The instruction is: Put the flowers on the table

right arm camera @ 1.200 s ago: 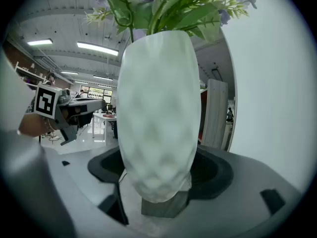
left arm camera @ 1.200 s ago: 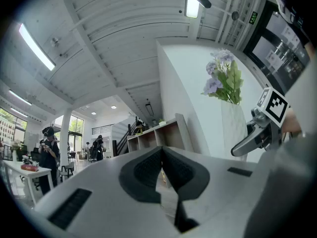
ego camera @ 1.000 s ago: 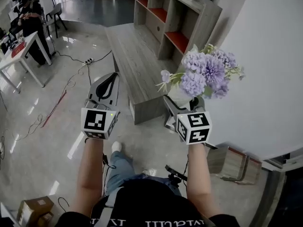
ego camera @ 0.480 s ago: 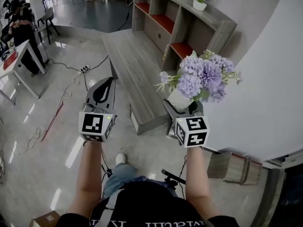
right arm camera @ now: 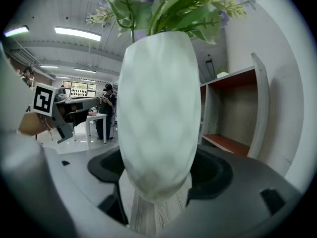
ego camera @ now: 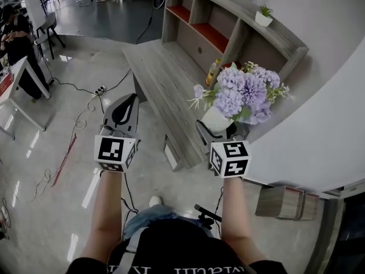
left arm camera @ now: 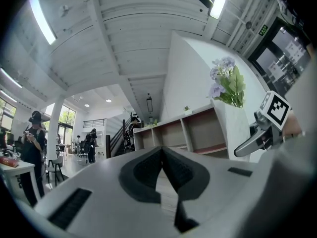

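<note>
1. Two claws are up. My right claw (right arm camera: pixel 158 182) is clamped on the lower body of a white vase (right arm camera: pixel 158 108), one pad on each side.
2. My left claw (left arm camera: pixel 162 167), off to the right claw's left, has its jaws pressed together on nothing.
3. Straight above the right claw stand the flowers (ego camera: pixel 245 90), purple blooms with green leaves, upright in the vase. The whole bunch is held in the air over the floor and rests on nothing.
4. The vase looks hard, dimpled and glazed, and it narrows toward its foot. I judge it light, slippery and breakable, and top-heavy with the bunch in it. The body below its widest part is the place to hold. The stems look soft and would likely bend.
5. Ahead of and below the right claw runs a low grey wooden counter (ego camera: pixel 159 79), with a shelf unit (ego camera: pixel 239 27) behind it.
6. I can read no writing. The marker cubes (ego camera: pixel 230 158) carry only black-and-white squares, and a bottle (ego camera: pixel 212 73) on the shelf is too small to read.
</note>
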### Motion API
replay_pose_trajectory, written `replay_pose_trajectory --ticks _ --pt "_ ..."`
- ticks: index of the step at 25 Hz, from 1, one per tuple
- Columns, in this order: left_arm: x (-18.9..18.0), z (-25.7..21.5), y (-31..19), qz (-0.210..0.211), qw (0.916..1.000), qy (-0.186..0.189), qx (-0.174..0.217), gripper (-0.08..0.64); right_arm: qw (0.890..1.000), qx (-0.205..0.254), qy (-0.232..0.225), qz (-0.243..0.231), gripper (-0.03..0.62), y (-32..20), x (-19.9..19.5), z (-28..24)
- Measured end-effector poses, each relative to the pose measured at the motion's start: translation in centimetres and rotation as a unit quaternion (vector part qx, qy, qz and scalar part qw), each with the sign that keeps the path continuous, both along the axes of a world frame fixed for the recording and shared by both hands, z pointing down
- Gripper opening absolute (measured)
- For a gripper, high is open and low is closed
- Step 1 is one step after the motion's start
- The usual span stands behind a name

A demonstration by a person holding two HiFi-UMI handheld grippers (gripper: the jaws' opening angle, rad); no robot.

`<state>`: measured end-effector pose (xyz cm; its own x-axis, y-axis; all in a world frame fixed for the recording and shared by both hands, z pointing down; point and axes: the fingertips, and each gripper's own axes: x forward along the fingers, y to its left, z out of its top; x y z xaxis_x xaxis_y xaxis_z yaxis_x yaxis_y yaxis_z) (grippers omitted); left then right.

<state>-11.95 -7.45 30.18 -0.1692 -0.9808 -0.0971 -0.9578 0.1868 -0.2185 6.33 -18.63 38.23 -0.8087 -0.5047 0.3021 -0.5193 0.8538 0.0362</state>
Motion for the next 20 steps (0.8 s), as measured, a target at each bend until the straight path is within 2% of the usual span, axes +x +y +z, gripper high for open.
replay_pose_trajectory --ticks 2,4,11,20 --pt "-4.1 -0.4 -0.3 0.002 1.0000 0.002 0.001 0.011 1.000 0.000 0.002 0.006 0.393 -0.2 -3.9 -0.3" --pt "-6.2 0.0 -0.9 0.003 1.0000 0.005 0.001 0.011 1.000 0.000 0.007 0.009 0.393 -0.8 -5.8 0.1" --pt "-7.8 1.3 -2.5 0.003 0.9997 0.022 -0.007 0.011 0.999 -0.013 0.033 0.009 0.393 -2.3 -7.4 1.6" --pt "-7.8 1.5 -2.0 -0.010 0.9998 0.018 0.006 0.011 1.000 -0.006 0.026 0.002 0.393 -2.9 -7.5 1.9"
